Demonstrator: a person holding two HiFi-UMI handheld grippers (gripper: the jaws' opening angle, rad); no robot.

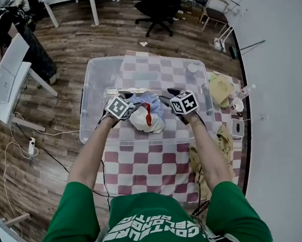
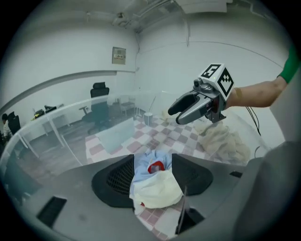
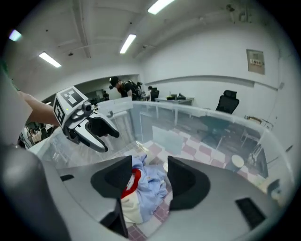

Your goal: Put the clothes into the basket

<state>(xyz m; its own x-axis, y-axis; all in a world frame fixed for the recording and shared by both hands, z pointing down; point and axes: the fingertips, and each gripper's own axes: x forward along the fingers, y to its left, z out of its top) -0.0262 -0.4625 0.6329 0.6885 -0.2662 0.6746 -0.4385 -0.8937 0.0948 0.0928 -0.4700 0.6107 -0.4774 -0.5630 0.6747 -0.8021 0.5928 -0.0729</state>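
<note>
A clear plastic basket stands on the checkered tablecloth. A bundle of clothes, light blue, cream and red, appears to lie inside it by the near wall. My left gripper and right gripper hover above the bundle, one on each side, both angled down at it. In the left gripper view the bundle shows through the gap of the left gripper, below the parted jaws. The right gripper view shows the same clothes under the right gripper. No pad presses on cloth.
More cream and beige clothes lie on the table's right side, next to a cup. A white desk stands at the left, an office chair beyond the basket. Cables run over the wooden floor.
</note>
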